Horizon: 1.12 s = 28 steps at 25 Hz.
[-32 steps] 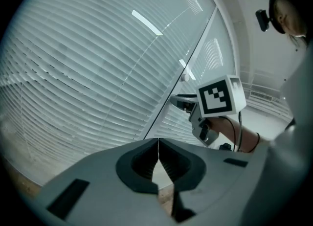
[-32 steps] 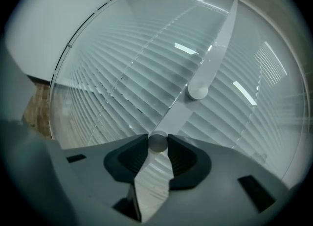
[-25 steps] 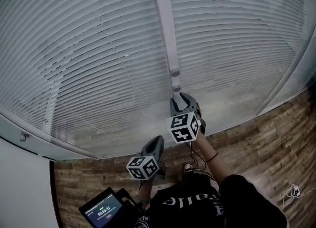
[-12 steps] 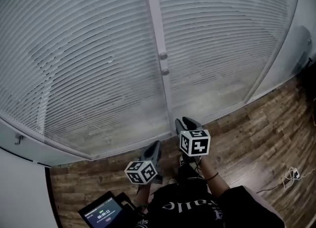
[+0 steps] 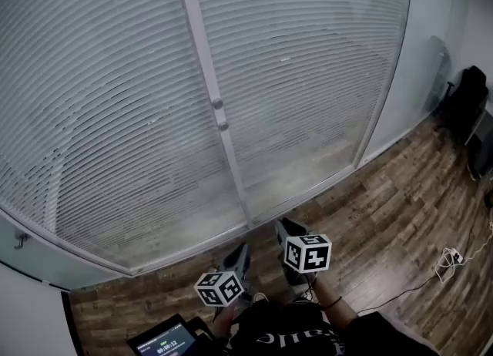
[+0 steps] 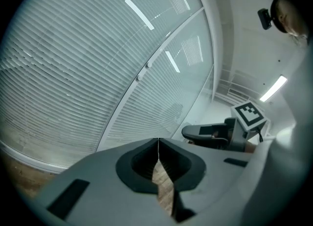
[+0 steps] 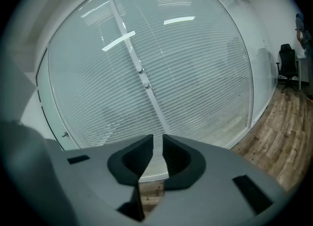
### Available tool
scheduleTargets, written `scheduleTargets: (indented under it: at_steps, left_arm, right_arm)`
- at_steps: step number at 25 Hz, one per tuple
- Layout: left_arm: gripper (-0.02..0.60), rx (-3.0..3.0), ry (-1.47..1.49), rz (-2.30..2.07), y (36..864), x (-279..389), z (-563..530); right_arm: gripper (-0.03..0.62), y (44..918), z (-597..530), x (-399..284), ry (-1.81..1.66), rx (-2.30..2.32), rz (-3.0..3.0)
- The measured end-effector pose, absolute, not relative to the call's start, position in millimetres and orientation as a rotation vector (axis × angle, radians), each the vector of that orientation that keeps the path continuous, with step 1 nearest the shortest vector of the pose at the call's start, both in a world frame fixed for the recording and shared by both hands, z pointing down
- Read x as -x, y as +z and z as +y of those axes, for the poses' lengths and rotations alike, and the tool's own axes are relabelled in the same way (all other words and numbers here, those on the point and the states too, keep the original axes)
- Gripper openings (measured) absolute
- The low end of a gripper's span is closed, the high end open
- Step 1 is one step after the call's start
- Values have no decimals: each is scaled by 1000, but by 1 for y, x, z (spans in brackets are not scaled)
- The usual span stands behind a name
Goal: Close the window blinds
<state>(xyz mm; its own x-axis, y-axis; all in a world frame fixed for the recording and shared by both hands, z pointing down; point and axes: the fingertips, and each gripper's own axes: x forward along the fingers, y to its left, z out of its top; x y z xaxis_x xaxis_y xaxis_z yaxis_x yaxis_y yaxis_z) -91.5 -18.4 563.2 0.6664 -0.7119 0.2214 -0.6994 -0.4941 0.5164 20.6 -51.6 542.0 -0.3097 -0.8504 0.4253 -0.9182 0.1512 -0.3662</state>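
- The window blinds fill both glazed panels ahead, sealed behind the glass; their slats lie turned almost flat across the whole width, so I judge the closing mostly done; only a few thin, uneven lines show low in the left panel.
- The wooden floor lies between the person and the window; both tools are held low by the body, well apart from the glass.
- The white post between the panels carries the controls; any further turn has to be made there, since the slats themselves cannot be touched.
- The right gripper points at the window with its jaws closing; a narrow slit shows between them and nothing is inside; for another turn I would spread them wide before reaching in.
- The left gripper has its jaws pressed together tip to tip, pinching nothing; it has no part in the twist.
- The knobs sit one just above the other on the post, small and round; which serves which panel I cannot tell; to finish well, take a knob squarely across its sides, twist slowly, watch the left slats, and stop once the lines vanish rather than forcing past the end.
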Motion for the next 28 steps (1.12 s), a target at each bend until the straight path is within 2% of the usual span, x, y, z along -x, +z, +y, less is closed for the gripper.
scheduleTargets:
  at_steps: [5,16,28]
  left_arm:
    - [5,-2316,-28,-1111,555,62,8]
    - [5,-2286,-41,-1219,537,-39,160]
    - [5,-2288,4,-1258,530,-44,269]
  right_arm:
    - [71,538,-18,-49,894,-1726,-2335]
    - [66,533,142,-141,859,-1580,-2386]
    - [66,543,249,-127,899,-1468,-2427]
